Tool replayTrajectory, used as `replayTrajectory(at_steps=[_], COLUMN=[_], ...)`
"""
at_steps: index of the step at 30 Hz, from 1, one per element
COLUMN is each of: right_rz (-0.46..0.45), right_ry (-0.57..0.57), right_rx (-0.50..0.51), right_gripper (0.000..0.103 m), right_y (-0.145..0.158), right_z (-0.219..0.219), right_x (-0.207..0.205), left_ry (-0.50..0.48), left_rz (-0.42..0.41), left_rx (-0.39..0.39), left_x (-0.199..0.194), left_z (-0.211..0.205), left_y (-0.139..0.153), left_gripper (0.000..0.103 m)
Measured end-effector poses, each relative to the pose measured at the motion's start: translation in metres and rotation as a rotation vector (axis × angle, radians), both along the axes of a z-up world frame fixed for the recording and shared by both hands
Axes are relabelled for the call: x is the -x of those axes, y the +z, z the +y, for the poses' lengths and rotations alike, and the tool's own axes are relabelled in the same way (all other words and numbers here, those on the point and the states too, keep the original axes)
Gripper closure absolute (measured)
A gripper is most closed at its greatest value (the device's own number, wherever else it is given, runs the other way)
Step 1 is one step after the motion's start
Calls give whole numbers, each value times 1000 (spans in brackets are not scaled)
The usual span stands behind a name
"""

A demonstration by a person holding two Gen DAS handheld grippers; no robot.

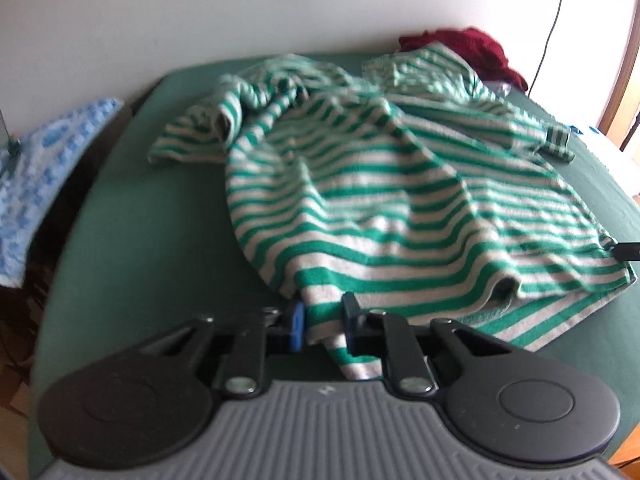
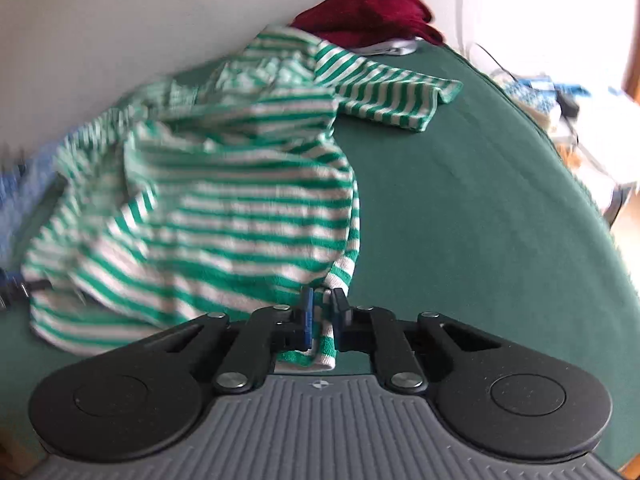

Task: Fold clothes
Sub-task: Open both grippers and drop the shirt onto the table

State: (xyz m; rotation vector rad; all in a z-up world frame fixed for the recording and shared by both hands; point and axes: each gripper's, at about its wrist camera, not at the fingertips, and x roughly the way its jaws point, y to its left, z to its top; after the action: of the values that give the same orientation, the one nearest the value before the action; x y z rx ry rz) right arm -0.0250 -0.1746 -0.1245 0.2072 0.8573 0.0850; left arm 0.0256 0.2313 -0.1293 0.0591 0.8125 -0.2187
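Observation:
A green-and-white striped shirt lies crumpled on a dark green cover, its sleeves spread toward the far wall. My left gripper is shut on the shirt's near hem at its left corner, and a fold of fabric hangs down between the blue pads. In the right wrist view the same shirt is bunched and blurred. My right gripper is shut on the hem's right corner, with a striped strip pinched between the pads. The other gripper's dark tip shows at the shirt's right edge.
A dark red garment is heaped at the far end by the white wall. A blue-and-white patterned cloth lies off the left side. A black cable hangs down the wall, and small clutter sits beyond the right edge of the green cover.

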Motion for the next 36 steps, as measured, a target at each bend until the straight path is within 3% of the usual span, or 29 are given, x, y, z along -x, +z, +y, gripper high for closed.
replayTrajectory(at_steps=[3,5,6,8,10,13,15,17,20,23,29,33,36], right_rz=[-66,-125,-153,-171,-141,-178,-230,-284,-305,-337,-373,-348,-346], right_ry=[-27,-39,-53,-64,-73,22,123,227,327,341,361,309,193], right_rx=[-94,-127,-93,-21,32,145,234,326,415,474,496,539,498], right_gripper=[95,96,103,103,97,91,68,60,62,62,60,61,60], right_y=[27,47,56,63,57,47,38,27,9,1,-3,-10,-5], right_z=[-18,-30,-35,-46,-56,-41,-16,13,43,57,77,71,40], right_x=[11,21,28,37,43,64,81,99,111,116,108,94,89], left_ry=[3,-3,-6,-7,-12,-19,-24,-23,-6,22,49,45,41], left_rz=[-94,-175,-201,-207,-187,-114,-61,-21,21,35,26,16,9], left_rx=[-3,0,7,22,5,-47,-63,-69,-66,-58,-68,-84,-108], left_x=[15,28,32,36,38,43,47,51,54,56,56,54,54], left_z=[8,14,17,20,17,4,-4,-10,-13,-13,-12,-14,-15], left_y=[43,76,88,95,89,63,45,32,19,14,12,11,9], left_gripper=[97,96,95,89,68,70,70,69,63,56,46,37,34])
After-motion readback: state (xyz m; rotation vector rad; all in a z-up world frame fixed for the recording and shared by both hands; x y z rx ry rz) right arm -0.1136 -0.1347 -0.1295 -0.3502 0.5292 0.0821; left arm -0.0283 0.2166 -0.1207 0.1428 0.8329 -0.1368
